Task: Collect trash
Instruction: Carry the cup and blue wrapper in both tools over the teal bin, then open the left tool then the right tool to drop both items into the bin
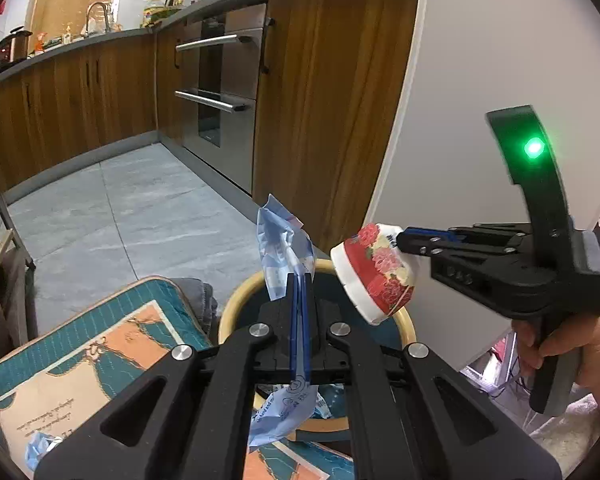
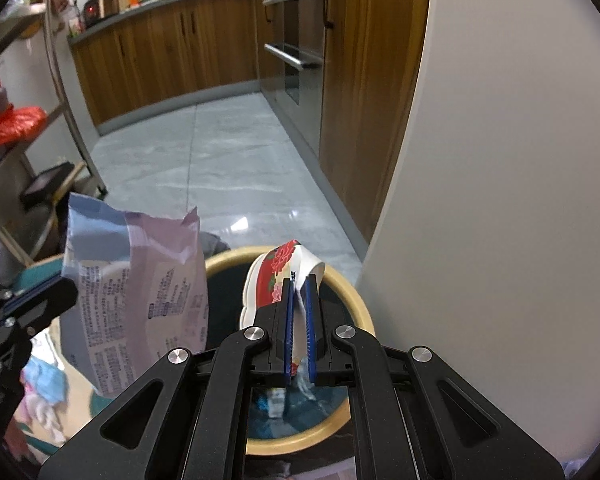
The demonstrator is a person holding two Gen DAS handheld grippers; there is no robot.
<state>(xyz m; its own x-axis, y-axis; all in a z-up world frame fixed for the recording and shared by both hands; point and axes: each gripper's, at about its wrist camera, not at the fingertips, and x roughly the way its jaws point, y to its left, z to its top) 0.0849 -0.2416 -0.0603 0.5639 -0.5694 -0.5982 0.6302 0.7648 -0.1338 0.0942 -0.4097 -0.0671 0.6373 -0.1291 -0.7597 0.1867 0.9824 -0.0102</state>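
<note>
We note both jaws closed on trash above the bin [image 1: 236, 304], a round container with a tan rim standing on the floor beside a white wall panel [image 1: 480, 80]. The left gripper [image 1: 299, 284] pinches a pale blue plastic wrapper [image 1: 278, 248] flat between its blue pads; the film sticks up past the fingertips and hangs crumpled below them. We judge it very light, limp and somewhat slick, so a pinch across a doubled fold is the sensible hold, and it will probably flutter rather than drop straight. The right gripper [image 2: 299, 292] clamps the white rim of a paper cup [image 2: 276, 276] printed with red flowers; the wall has buckled between the pads, so the cup is light, thin and easily crushed. A rim hold like this one suits it, since the wall offers no stiffness elsewhere. The cup hangs over the bin mouth; the wrapper sits over its near left edge. More blue scraps [image 1: 36, 448] lie on the patterned mat [image 1: 100, 344].
</note>
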